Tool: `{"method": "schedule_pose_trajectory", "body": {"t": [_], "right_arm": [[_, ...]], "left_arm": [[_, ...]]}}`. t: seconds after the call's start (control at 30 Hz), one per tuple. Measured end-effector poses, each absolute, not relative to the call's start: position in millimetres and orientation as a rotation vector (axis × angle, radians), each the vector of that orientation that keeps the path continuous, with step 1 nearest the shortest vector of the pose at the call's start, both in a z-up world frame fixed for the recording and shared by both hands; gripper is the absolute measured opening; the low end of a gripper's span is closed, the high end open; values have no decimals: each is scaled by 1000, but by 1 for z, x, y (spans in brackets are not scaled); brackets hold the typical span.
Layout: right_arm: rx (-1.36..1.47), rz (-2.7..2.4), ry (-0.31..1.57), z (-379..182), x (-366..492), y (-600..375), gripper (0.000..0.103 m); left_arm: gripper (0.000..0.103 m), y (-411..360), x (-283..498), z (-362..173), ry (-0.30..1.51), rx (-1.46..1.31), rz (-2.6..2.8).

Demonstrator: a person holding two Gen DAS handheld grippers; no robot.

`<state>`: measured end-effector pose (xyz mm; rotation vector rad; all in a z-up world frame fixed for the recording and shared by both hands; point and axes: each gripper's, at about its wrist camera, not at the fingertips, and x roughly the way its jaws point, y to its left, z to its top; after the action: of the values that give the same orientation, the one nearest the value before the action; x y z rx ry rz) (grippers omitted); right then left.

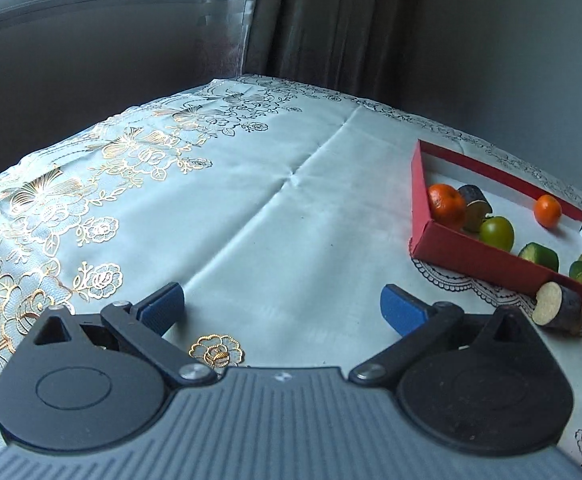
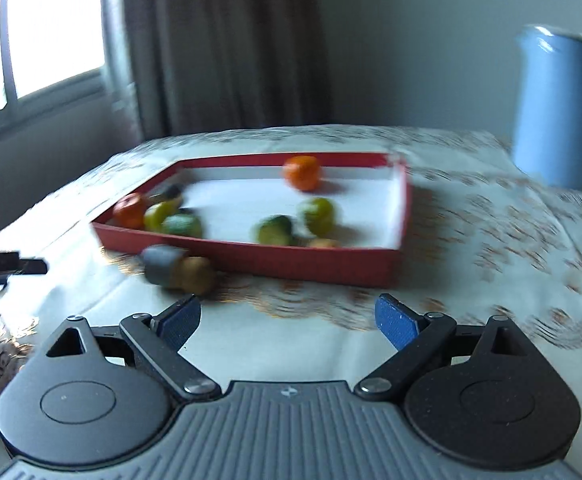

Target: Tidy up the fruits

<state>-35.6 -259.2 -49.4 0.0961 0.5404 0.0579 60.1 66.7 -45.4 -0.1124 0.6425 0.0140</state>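
A red tray (image 1: 487,259) with a white floor sits at the right of the table; in the right wrist view the tray (image 2: 315,264) is straight ahead. It holds two oranges (image 1: 446,199) (image 1: 547,210), a green tomato (image 1: 497,233), cut cucumber pieces (image 1: 539,257) and a dark cut piece (image 1: 474,200). A dark-skinned cut piece with a pale face (image 1: 559,312) lies on the cloth outside the tray's near wall; it also shows in the right wrist view (image 2: 177,268). My left gripper (image 1: 281,308) is open and empty, left of the tray. My right gripper (image 2: 287,316) is open and empty, just short of the tray.
A pale tablecloth (image 1: 251,208) with gold flower print covers the table. A blue pitcher (image 2: 555,112) stands at the back right. A window and curtains are behind the table. The right wrist view is motion-blurred.
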Motion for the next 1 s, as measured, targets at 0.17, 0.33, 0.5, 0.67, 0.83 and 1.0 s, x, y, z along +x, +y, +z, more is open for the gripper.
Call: {"method": "schedule_pose_trajectory", "body": {"t": [0.17, 0.33, 0.5, 0.67, 0.83, 1.0], "right_arm": [[-8, 92, 534, -45, -19, -220, 95], [-143, 53, 530, -46, -10, -202, 83], [-152, 35, 579, -49, -1, -208, 63], [-159, 67, 593, -51, 7, -203, 63], [-174, 75, 615, -55, 19, -191, 63], [-155, 113, 631, -56, 24, -186, 39]], "left_arm": [[103, 50, 62, -49, 678, 11, 9], [103, 51, 64, -51, 685, -3, 4], [103, 51, 66, -51, 688, -5, 2], [103, 51, 65, -51, 686, -13, 0], [103, 52, 65, -51, 683, -23, -3], [103, 52, 64, -51, 683, -22, -3]]}}
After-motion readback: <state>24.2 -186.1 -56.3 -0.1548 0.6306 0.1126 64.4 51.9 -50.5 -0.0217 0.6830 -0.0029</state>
